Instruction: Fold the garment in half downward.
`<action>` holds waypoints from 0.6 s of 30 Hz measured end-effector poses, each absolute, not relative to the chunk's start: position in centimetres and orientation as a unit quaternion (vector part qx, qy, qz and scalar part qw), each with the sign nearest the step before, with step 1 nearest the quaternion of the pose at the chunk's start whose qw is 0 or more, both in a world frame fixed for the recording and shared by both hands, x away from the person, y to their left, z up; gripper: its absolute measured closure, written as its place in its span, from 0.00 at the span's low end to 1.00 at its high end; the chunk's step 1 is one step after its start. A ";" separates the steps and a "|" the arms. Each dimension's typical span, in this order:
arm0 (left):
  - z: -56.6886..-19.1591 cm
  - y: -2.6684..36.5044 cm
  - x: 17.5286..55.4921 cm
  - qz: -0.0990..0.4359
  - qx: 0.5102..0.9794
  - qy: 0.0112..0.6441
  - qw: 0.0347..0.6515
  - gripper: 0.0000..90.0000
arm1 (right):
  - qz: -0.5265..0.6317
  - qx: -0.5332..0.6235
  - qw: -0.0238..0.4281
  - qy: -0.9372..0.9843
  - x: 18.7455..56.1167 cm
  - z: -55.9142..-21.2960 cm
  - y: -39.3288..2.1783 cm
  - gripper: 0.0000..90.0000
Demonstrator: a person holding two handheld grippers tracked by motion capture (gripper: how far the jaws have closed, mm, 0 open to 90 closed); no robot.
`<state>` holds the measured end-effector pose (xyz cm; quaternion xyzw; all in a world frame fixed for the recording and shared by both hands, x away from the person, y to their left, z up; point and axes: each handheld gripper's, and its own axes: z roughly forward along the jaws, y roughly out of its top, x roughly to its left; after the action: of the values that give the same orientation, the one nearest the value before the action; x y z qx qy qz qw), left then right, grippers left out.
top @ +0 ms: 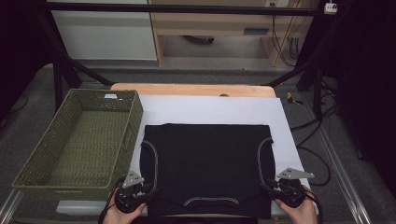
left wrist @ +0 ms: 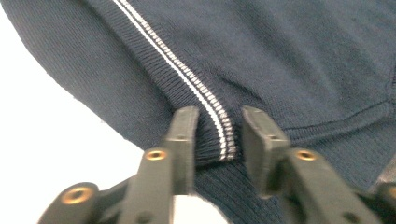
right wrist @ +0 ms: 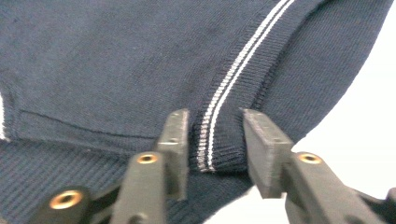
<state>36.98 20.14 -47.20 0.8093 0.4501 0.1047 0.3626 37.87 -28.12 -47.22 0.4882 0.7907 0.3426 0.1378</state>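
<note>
White sheet [top: 215, 109] is covering the tabletop mid-frame, wooden table edge [top: 191, 89] showing at its upper side.

Dark knit garment [top: 208, 163] is lying flat on the sheet, centre to lower centre of the high view, near-square, long axis running roughly left-right. Neckline with pale trim [top: 211, 201] is pointing at the bottom of the frame, toward you; the straight folded edge is facing the upper side. Two pale-striped trims are curving down its left and right sides.

Green woven basket [top: 122, 140] is sitting at the left of the frame, just beside the garment's left edge, long axis running bottom to top. Nothing in it.

Your left gripper [top: 148, 190] is sitting at the lower left corner of the garment. In the left gripper view its jaws are straddling the striped ribbed trim [left wrist: 219, 121], a gap showing on each side, so not clamping.

Your right gripper [top: 270, 187] is at the lower right corner. Same there: jaws are parted around the striped trim [right wrist: 219, 135], pads not pressing.
</note>
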 end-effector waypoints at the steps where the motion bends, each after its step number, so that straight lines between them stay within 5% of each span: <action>1: -47.1 20.1 37.0 0.105 0.811 0.448 0.360 0.82 | 0.341 0.490 0.134 0.791 37.9 -47.1 -28.1 0.84; 18: -44.9 22.4 35.5 0.083 0.805 0.437 0.392 0.89 | 0.373 0.505 0.115 0.770 35.7 -44.5 -29.8 0.89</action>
<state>35.50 22.39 -44.92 0.8053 0.4372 0.0829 0.3917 35.72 -29.79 -44.53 0.5046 0.7701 0.3728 0.1149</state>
